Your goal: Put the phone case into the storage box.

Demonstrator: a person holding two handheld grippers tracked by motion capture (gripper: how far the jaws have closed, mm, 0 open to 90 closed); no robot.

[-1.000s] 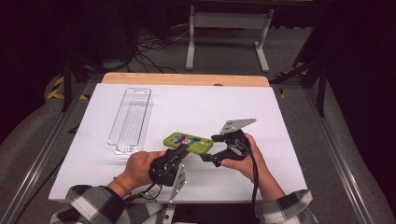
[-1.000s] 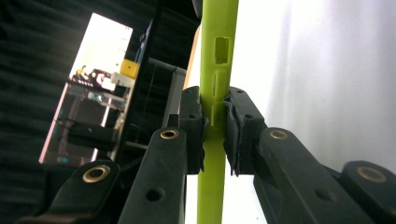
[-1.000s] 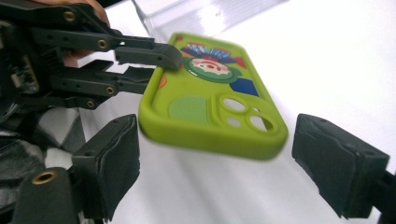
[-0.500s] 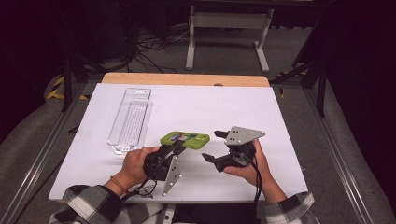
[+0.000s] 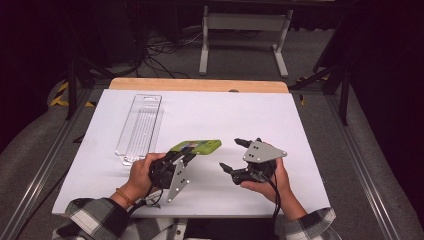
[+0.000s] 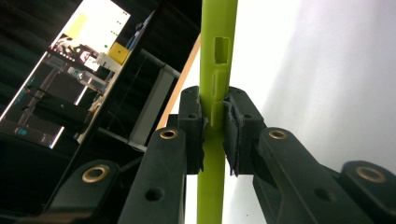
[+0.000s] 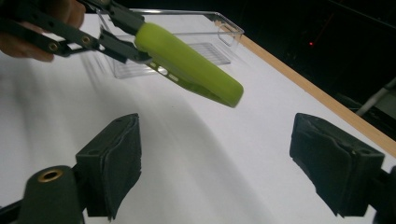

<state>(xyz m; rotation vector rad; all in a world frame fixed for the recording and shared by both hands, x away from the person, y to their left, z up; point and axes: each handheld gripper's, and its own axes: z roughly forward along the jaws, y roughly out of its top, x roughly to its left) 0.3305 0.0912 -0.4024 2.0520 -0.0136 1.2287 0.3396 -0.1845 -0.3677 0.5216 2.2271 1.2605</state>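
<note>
- My left gripper is clamped on the edge of the lime-green plastic phone case, lifted above the white table.
- My right gripper is released, jaws wide, beside the case.
- I can read no writing on the case.
- The clear plastic tray lies beyond.

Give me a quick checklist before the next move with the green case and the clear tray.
1. Left gripper shut on the green case: ok, pads clamp its edge in the left gripper view.
2. Case lifted off the table: ok, it hangs above the white surface in the right gripper view.
3. Right gripper open and empty: ok, jaws stand wide apart.
4. Right gripper apart from the case: ok, a gap shows between them.
5. Clear tray empty: ok, nothing lies in it.
6. Grip firm enough for carrying: cannot tell.
</note>
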